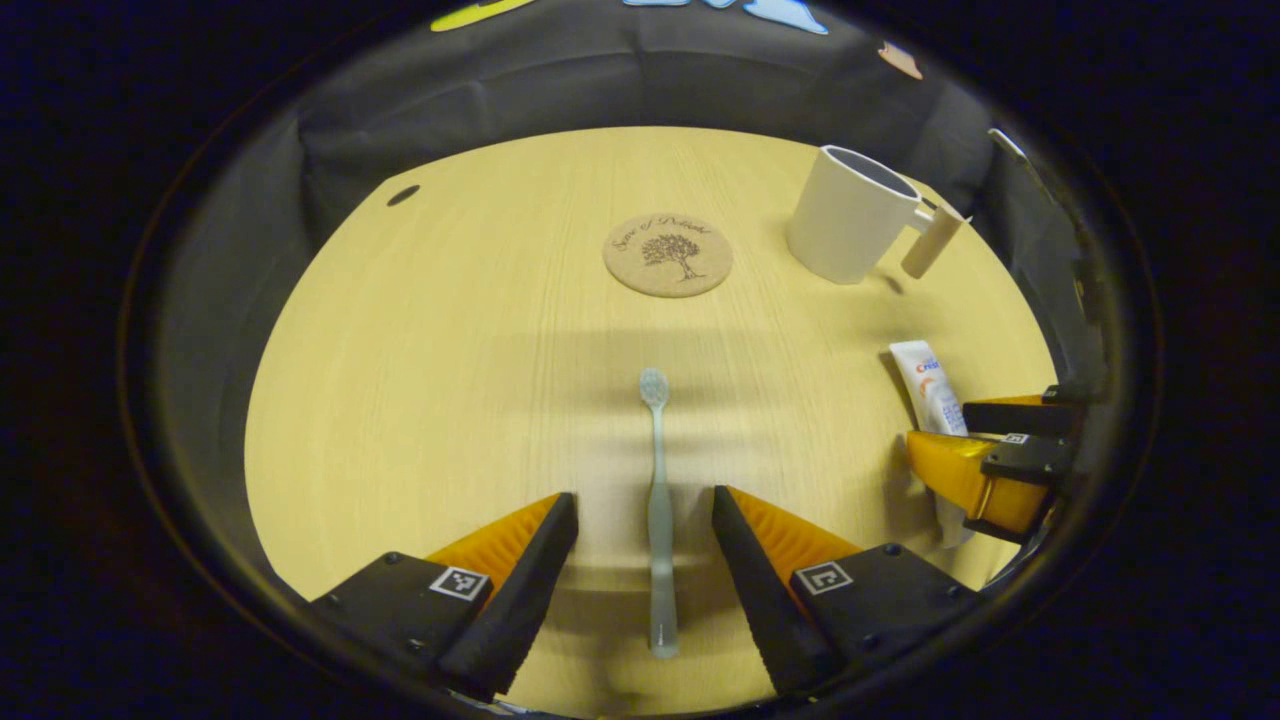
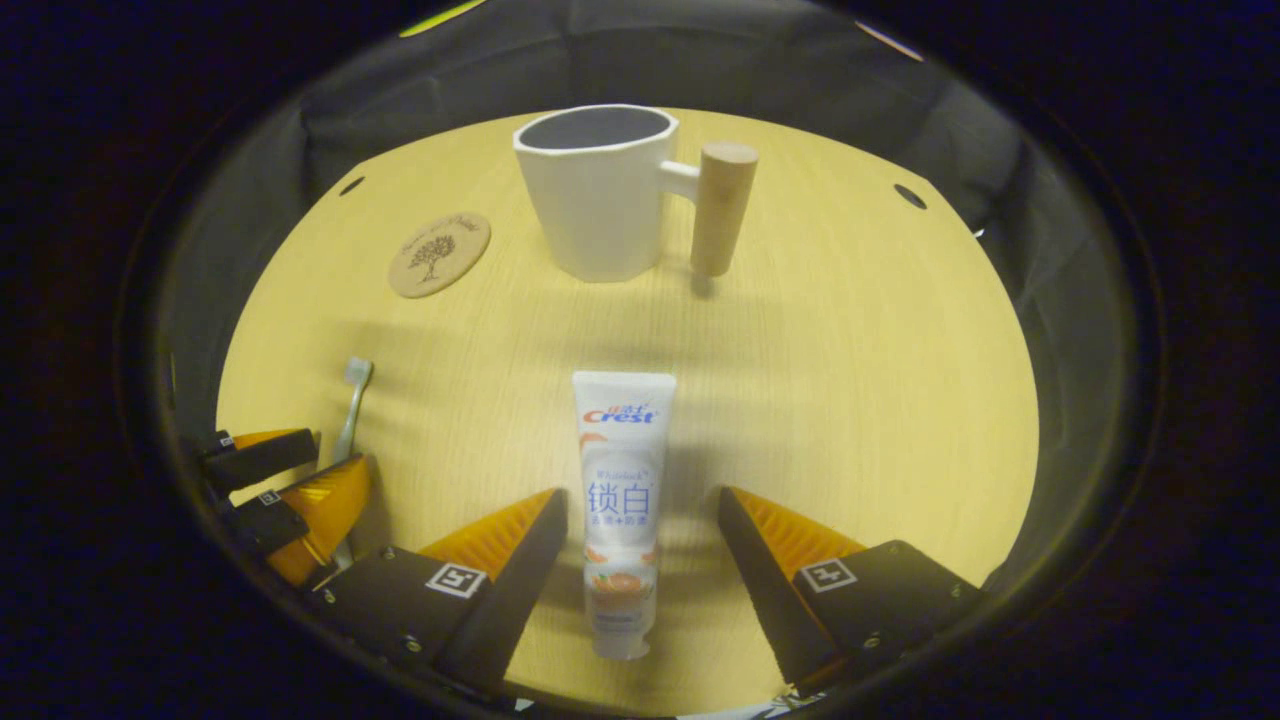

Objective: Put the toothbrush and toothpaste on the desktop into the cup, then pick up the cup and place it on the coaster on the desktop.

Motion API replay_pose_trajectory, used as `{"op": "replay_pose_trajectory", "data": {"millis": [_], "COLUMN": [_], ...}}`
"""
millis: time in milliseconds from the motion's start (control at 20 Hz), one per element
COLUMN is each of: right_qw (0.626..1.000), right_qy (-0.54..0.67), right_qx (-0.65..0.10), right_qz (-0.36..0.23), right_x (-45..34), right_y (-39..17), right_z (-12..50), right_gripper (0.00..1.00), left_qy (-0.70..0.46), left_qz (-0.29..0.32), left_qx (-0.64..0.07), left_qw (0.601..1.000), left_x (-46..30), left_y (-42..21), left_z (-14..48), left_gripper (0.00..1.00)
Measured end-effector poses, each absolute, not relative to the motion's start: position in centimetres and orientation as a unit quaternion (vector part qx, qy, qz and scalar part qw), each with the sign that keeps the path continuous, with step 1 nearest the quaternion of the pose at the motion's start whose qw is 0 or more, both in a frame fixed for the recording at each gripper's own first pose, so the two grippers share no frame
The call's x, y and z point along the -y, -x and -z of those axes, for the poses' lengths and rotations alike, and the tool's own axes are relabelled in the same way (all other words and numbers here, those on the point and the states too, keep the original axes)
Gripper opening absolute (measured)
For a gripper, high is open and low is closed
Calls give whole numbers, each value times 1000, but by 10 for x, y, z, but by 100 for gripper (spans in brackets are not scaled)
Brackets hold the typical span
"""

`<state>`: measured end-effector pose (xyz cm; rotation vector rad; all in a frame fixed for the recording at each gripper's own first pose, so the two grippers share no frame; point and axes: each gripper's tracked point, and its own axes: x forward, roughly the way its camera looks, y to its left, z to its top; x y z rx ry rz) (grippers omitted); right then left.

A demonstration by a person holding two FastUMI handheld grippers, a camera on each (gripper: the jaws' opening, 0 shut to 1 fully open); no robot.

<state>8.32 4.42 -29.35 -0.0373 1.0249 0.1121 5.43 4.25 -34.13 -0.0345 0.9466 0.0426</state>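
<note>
While both tools are hovering with fingers spread, the left gripper [image 1: 645,555] is straddling the toothbrush [image 1: 658,500] and the right gripper [image 2: 640,550] the toothpaste tube [image 2: 622,500], seemingly lining up grasps short of the mug [image 2: 598,190].

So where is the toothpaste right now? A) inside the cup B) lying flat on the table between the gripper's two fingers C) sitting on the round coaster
B: in the right gripper view the toothpaste lies flat on the table, between the open fingers of the right gripper, with the cup and coaster farther off.
</note>
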Motion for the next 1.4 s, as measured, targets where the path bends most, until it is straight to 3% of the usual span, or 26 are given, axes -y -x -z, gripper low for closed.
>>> {"op": "replay_pose_trajectory", "data": {"millis": [150,250,350,400,450,550,600,650,800,1400], "right_qw": [857,842,827,824,822,819,817,814,820,856], "right_qy": [18,21,22,24,25,13,13,9,9,-86], "right_qx": [-512,-536,-560,-563,-567,-572,-574,-580,-572,-510], "right_qz": [-55,-54,-52,-50,-49,-41,-42,-38,-35,-31], "right_x": [-44,-45,-46,-46,-46,-49,-47,-47,-46,-35], "right_y": [-85,-86,-87,-90,-90,-91,-91,-88,-93,-96], "right_z": [295,295,294,296,293,290,293,291,294,261], "right_gripper": [99,99,98,95,82,57,35,35,7,6], "left_qy": [6,-2,-5,-1,3,10,11,7,2,37], "left_qz": [-9,-1,2,0,-11,-20,-23,-23,-21,-15], "left_qx": [-467,-486,-494,-490,-489,-497,-495,-498,-508,-459], "left_qw": [884,874,870,872,872,868,868,867,861,888], "left_x": [-39,-37,-35,-37,-39,-37,-37,-37,-36,-29], "left_y": [-59,-61,-66,-71,-75,-76,-76,-77,-79,-87], "left_z": [341,343,341,340,339,340,339,337,337,295], "left_gripper": [95,85,85,71,44,26,26,10,7,7]}}
